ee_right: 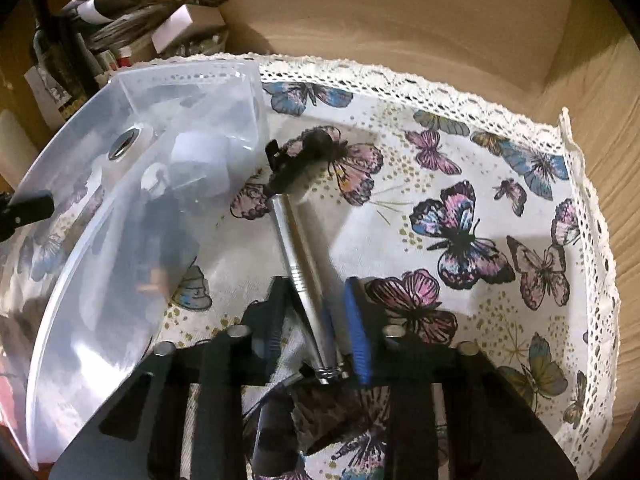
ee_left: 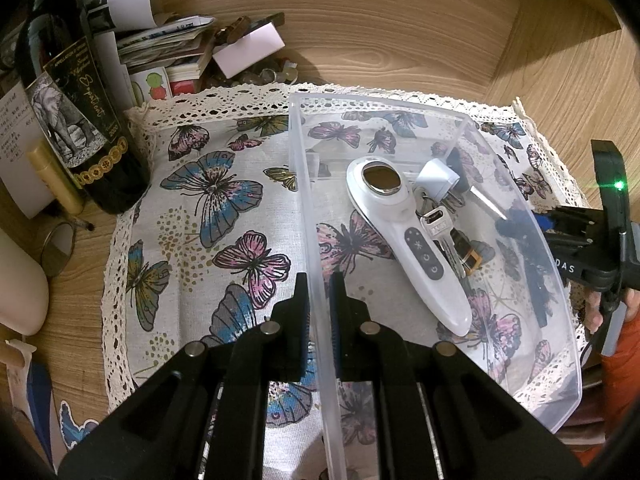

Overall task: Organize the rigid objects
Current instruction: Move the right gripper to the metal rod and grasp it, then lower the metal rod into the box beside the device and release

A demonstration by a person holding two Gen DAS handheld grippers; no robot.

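Note:
A clear plastic box (ee_left: 558, 264) sits on a butterfly-print cloth (ee_left: 224, 216). In it lie a white handheld device (ee_left: 404, 232), a bunch of keys (ee_left: 440, 228) and a white plug adapter (ee_left: 437, 179). My left gripper (ee_left: 319, 300) is shut on the box's left wall, one finger on each side. In the right wrist view, my right gripper (ee_right: 320, 304) holds a silver-handled brush with a dark head (ee_right: 298, 232) between its fingers, just right of the box (ee_right: 120, 208). The right gripper also shows in the left wrist view, outside the box's right wall (ee_left: 600, 232).
A dark wine bottle (ee_left: 76, 112) stands at the left edge of the cloth, with a stack of papers and small boxes (ee_left: 176, 44) behind it. A small round mirror (ee_left: 58, 248) lies on the wooden table. Wooden walls close in the back.

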